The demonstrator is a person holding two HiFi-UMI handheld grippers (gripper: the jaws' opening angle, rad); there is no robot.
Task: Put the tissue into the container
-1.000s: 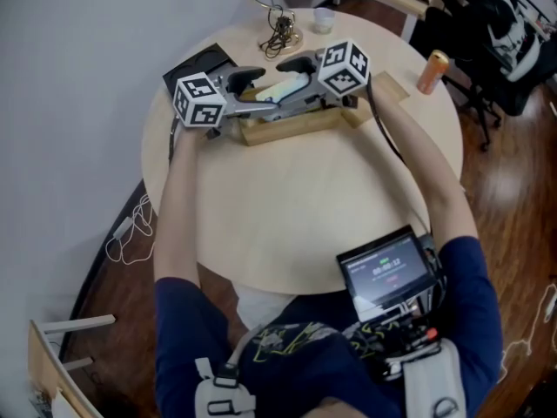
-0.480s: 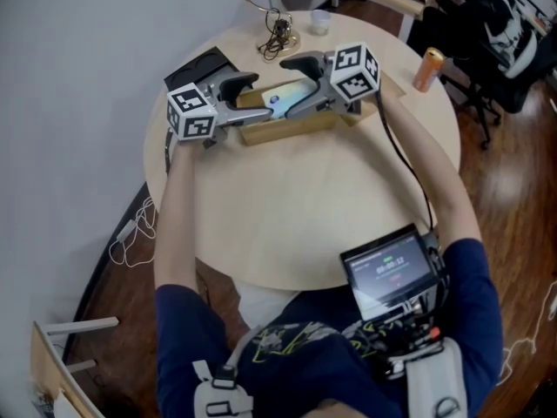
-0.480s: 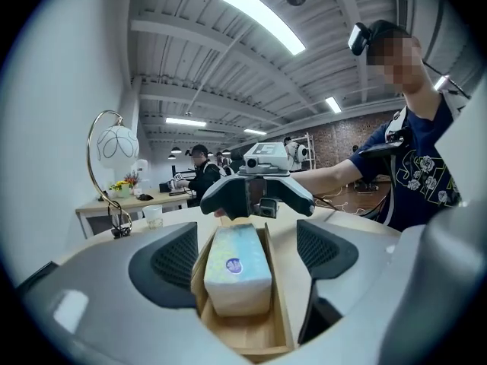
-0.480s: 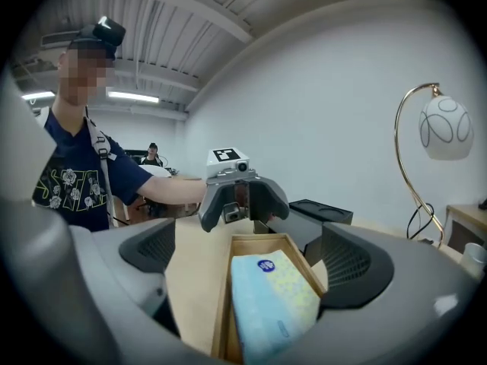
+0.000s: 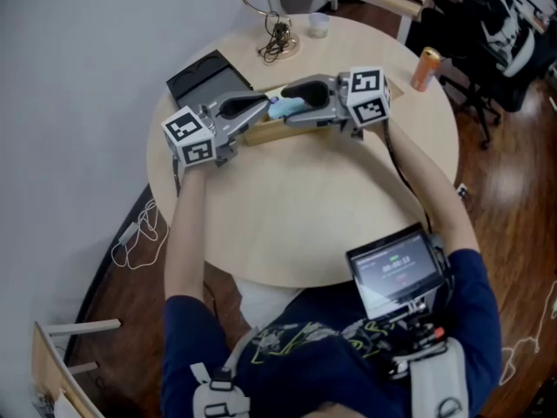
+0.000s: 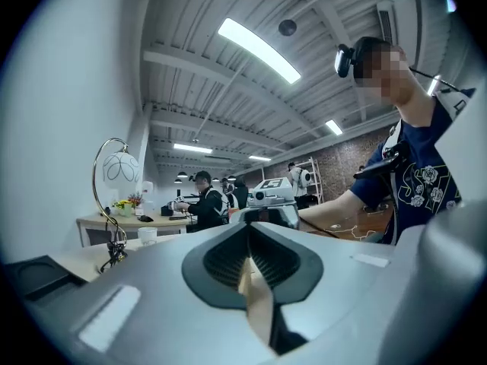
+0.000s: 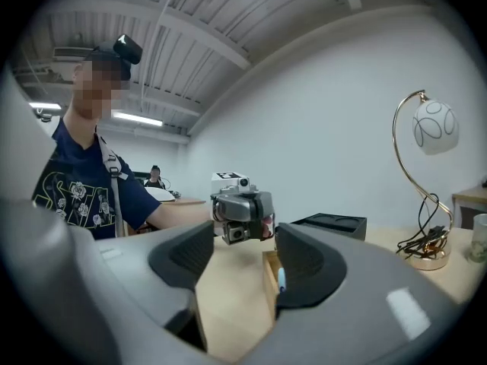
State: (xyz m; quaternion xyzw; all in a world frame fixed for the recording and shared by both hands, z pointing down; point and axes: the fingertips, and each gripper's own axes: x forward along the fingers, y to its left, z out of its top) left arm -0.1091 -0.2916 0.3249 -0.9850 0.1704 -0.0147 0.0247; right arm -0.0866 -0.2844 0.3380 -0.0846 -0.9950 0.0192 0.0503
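A light blue tissue pack (image 5: 281, 107) lies in the wooden container (image 5: 258, 132) at the far side of the round table. My left gripper (image 5: 264, 104) points at it from the left. Its jaws are closing and the pads meet with nothing between them (image 6: 247, 263). My right gripper (image 5: 298, 103) faces it from the right, just over the container. Its jaws are closing too, but still stand apart with only table and container wall showing in the gap (image 7: 242, 261). A blue sliver of the tissue (image 7: 281, 280) shows beside the right pad. The two grippers face each other closely.
Behind the container lie a black box (image 5: 209, 77), a gold lamp base with cable (image 5: 280, 37) and a small cup (image 5: 318, 24). An orange can (image 5: 424, 68) stands at the right rim. A screen (image 5: 396, 268) hangs at the person's chest. People sit at a far desk.
The left jaws have gone from wide apart to together. The right jaws have narrowed. Both grippers shifted a little, and the tissue pack lies free in the container.
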